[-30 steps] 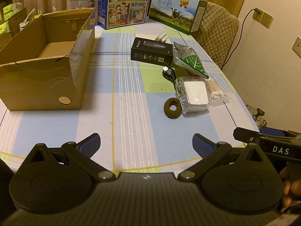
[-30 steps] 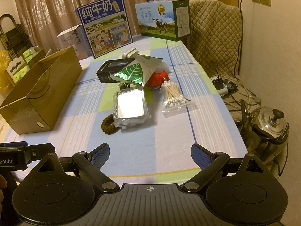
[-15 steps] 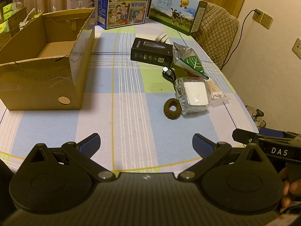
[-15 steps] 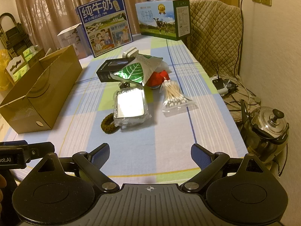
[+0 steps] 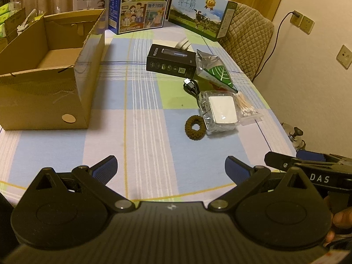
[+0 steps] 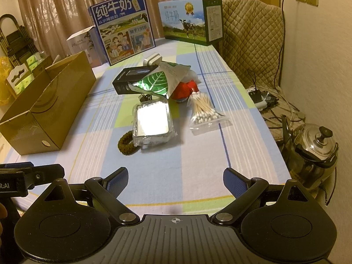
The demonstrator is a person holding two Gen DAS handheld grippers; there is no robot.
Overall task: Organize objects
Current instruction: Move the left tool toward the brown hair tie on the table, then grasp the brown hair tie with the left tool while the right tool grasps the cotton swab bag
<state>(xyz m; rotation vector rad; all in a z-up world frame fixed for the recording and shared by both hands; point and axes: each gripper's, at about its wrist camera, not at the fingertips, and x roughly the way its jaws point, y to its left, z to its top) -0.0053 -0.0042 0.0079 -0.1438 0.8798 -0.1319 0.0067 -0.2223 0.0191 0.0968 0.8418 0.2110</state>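
- Your left gripper and right gripper both hover over the table's near edge, jaws spread wide, nothing held.
- Loose items cluster toward the right edge of the checked tablecloth: brown fabric hair tie, clear plastic packet with a white pad, bag of cotton swabs, black rectangular carton, green leaf-print pouch.
- The hair tie lies nearest, touching the clear packet; likely first pick. Approach from its free side and straddle the ring so the packet stays put.
- Open brown cardboard box sits at the left edge; its visible floor looks bare, so drop items there.
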